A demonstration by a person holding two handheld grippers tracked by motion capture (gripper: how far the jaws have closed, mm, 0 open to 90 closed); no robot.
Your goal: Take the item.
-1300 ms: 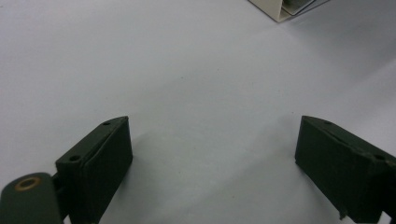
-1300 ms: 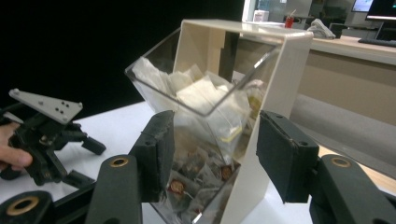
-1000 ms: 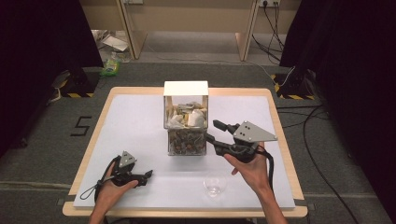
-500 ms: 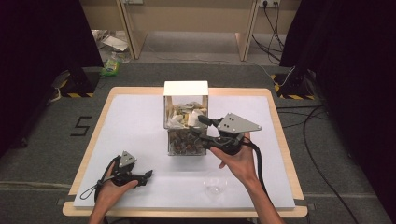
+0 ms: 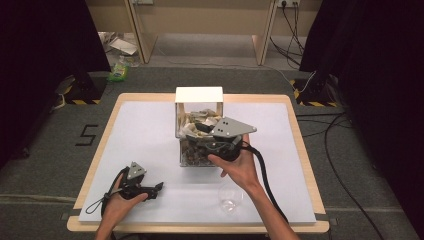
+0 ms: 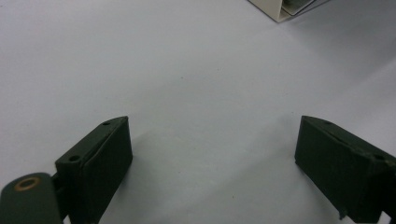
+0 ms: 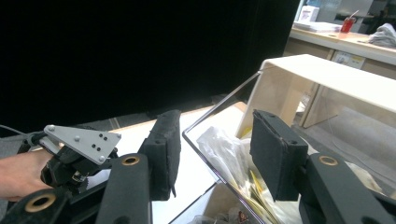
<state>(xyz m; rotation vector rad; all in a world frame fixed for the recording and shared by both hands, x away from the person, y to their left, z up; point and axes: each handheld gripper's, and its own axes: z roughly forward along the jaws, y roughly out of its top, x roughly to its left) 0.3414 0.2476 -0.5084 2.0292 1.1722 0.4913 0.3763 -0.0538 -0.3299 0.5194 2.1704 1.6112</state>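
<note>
Your right gripper (image 5: 202,127) is hanging over the clear box (image 5: 200,150) in the middle of the table, jaws half open with nothing between them, one jaw each side of the near glass wall in the right gripper view. The packets (image 7: 233,158) sit straight below and a bit ahead, so it's a downward reach. Your left gripper (image 5: 150,190) rests wide open on the white mat (image 5: 140,135), well apart, so the right is clearly nearer.
</note>
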